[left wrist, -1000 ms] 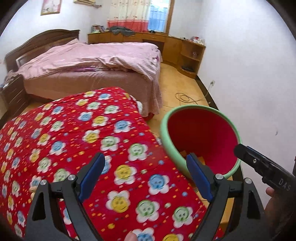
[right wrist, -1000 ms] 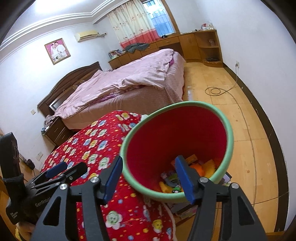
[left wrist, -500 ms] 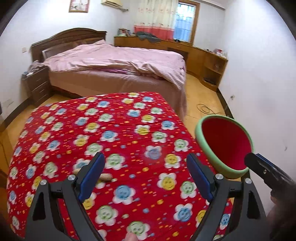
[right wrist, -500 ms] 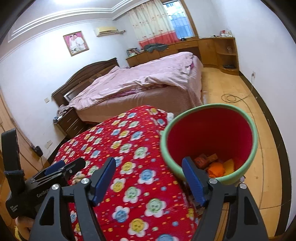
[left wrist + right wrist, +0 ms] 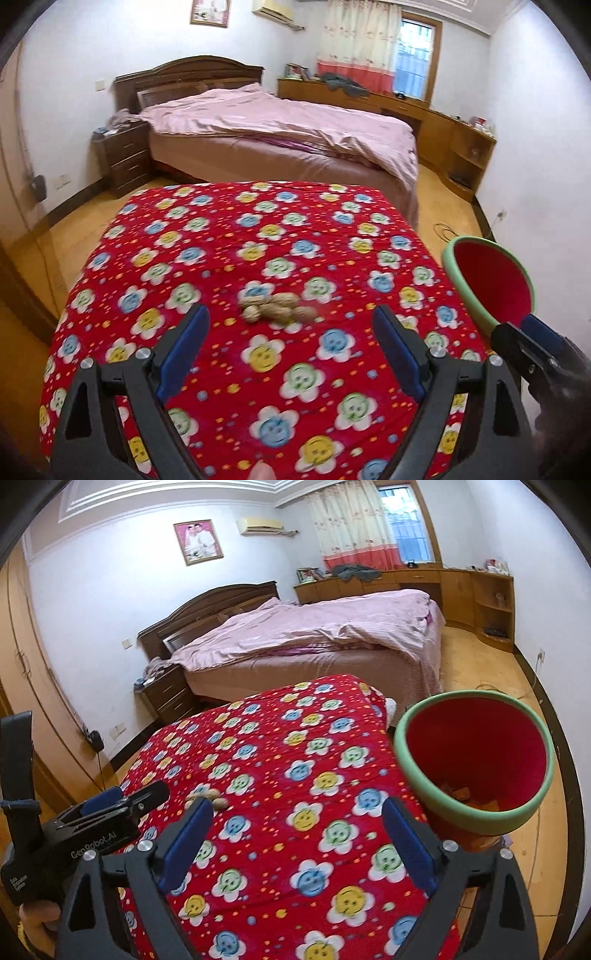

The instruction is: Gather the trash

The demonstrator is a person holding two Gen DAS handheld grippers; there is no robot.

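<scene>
- Here, a small heap of walnut shells (image 5: 276,308) lies on the red flowered blanket (image 5: 221,236); the pieces are tan, wrinkled and rounded, touching one another in a tight cluster, slightly blurred.
- The left gripper (image 5: 291,349) hangs above the blanket with its jaws spread wide and nothing between them; the shells sit just past its blue pads (image 5: 183,352), towards 12 o'clock.
- The right gripper (image 5: 295,843) also has its jaws wide apart and holds nothing; in its view the shells (image 5: 214,799) peek out at 10 o'clock, just beyond the left pad.
- A bin (image 5: 532,812), red inside with a pale green rim, stands beside the blanket at 2 o'clock in the right wrist view; orange scraps lie at its bottom.
- A bed (image 5: 295,136) with pink covers lies beyond, at 12 o'clock.
</scene>
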